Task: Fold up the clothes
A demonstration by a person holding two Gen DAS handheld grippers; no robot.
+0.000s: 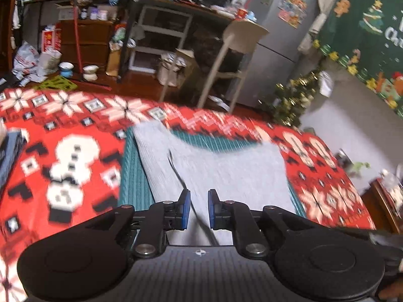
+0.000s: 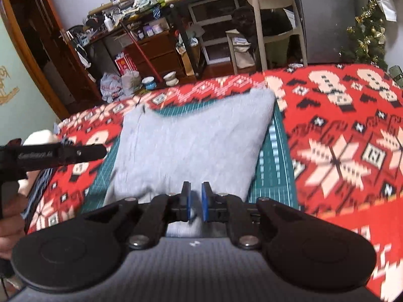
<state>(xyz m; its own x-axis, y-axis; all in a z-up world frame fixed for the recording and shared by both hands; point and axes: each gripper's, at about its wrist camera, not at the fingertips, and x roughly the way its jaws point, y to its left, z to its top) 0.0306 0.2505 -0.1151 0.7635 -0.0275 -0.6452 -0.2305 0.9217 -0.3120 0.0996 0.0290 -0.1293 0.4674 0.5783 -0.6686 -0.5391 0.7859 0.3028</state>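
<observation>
Blurring the grey garment [image 1: 221, 166] at 12 o'clock, both views show released jaws; only the right view catches the left gripper [image 2: 50, 154] at 9 o'clock.

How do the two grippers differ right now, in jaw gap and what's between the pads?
The left gripper stands wider open than the right gripper, whose gap is a narrow slit. A dark cord runs up between the left gripper's pads; between the right gripper's pads only a bit of the grey garment shows, grip unclear. Both have blue pads and hang over the garment's near edge.
</observation>
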